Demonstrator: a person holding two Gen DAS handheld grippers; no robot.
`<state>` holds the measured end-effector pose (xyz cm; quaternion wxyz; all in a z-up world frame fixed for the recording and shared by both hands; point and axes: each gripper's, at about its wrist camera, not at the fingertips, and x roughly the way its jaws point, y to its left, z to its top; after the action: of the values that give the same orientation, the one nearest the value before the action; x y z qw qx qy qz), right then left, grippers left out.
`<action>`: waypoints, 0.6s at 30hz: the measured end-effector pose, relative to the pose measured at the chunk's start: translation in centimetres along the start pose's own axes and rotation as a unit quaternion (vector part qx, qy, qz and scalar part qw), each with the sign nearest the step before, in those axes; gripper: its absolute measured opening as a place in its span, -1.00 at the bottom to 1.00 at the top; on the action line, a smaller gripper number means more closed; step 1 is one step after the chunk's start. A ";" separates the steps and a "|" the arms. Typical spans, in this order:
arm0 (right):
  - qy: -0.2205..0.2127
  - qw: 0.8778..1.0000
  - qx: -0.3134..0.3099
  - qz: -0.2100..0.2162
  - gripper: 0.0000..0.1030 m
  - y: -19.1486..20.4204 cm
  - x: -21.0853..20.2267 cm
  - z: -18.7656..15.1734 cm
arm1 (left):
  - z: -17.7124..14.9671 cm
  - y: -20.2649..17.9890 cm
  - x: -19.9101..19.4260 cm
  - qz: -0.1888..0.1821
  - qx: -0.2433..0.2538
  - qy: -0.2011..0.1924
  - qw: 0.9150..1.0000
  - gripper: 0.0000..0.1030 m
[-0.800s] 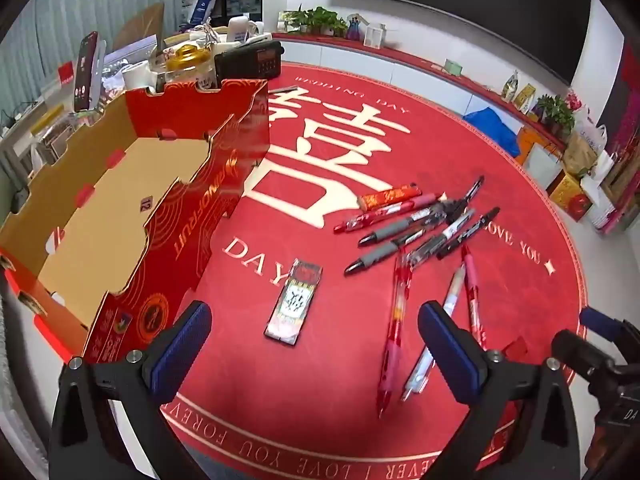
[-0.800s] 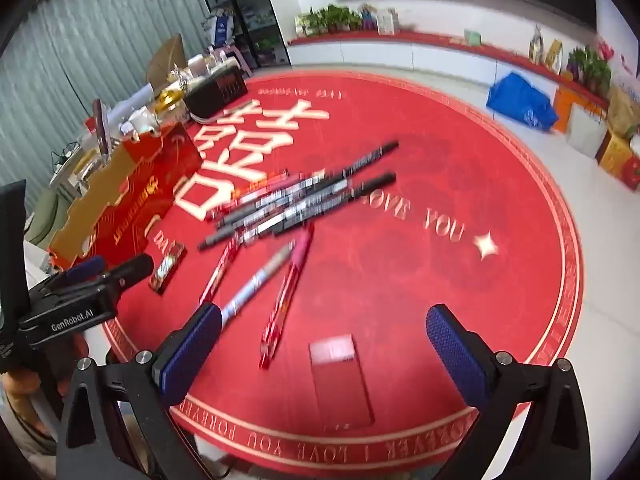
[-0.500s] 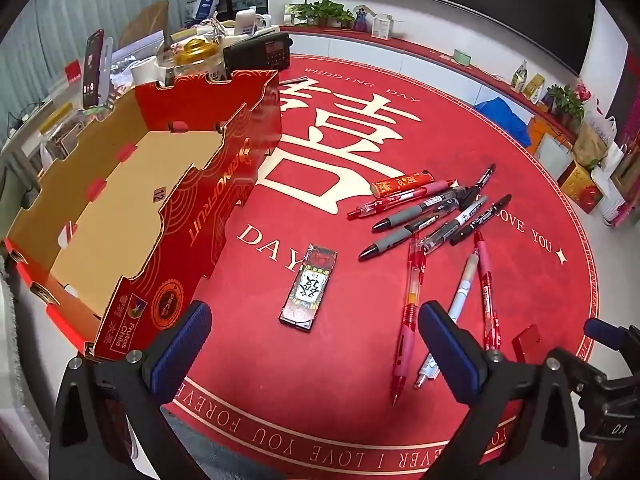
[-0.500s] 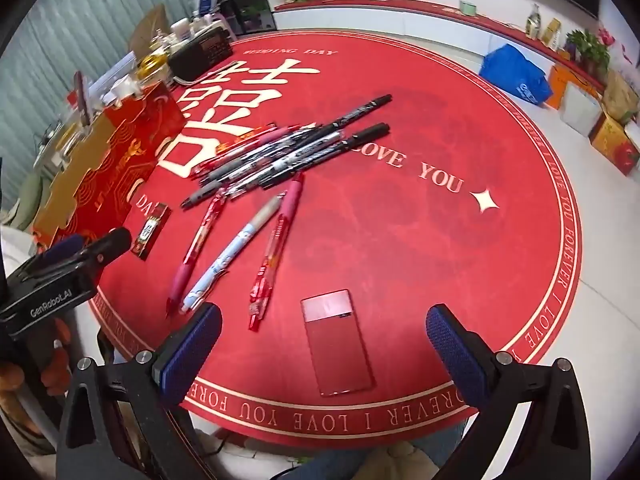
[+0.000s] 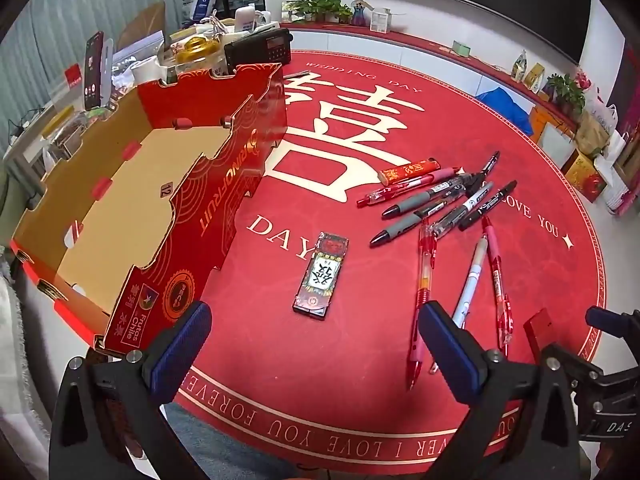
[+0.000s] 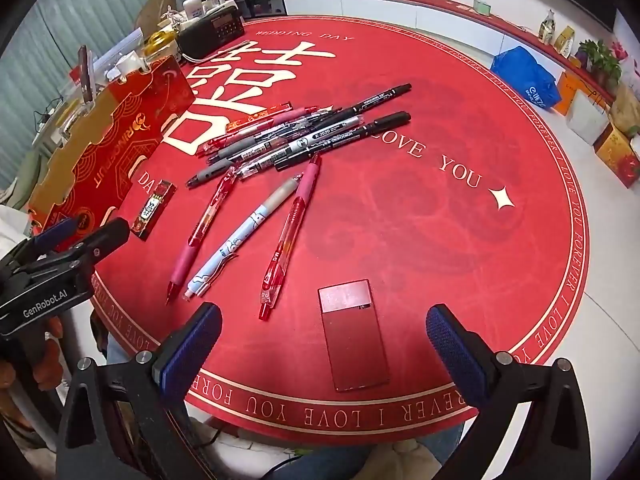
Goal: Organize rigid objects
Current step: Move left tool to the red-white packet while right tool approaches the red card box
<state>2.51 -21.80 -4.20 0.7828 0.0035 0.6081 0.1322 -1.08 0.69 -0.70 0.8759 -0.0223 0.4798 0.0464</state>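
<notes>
Nothing had been picked up yet; this looked like the opening approach. The left tool [image 5: 314, 344] and the right tool [image 6: 324, 336] both hung above the worktop's [image 6: 460, 240] near edge, jaws wide apart, empty and touching nothing. Nearest lay a red flat case [image 6: 354, 346], then a patterned small box [image 5: 322, 276], and the pens [image 6: 280, 144] mid-worktop. The next move likely called for lowering onto one item to carry into the cardboard tray [image 5: 120, 184] at the left edge.
</notes>
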 end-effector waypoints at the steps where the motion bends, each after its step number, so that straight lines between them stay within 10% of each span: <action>1: -0.001 1.000 -0.002 -0.002 1.00 0.1 -0.1 -0.3 | 0.0 0.1 0.0 0.000 -0.001 0.001 1.000 1.00; 18: 0.001 1.000 -0.005 -0.006 1.00 1.0 -0.1 -1.5 | 0.0 0.6 0.6 0.008 -0.003 0.009 1.000 1.00</action>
<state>0.86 -21.05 -4.29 0.7830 -0.0038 0.6082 0.1305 -0.80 1.36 -1.21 0.8711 -0.0217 0.4877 0.0545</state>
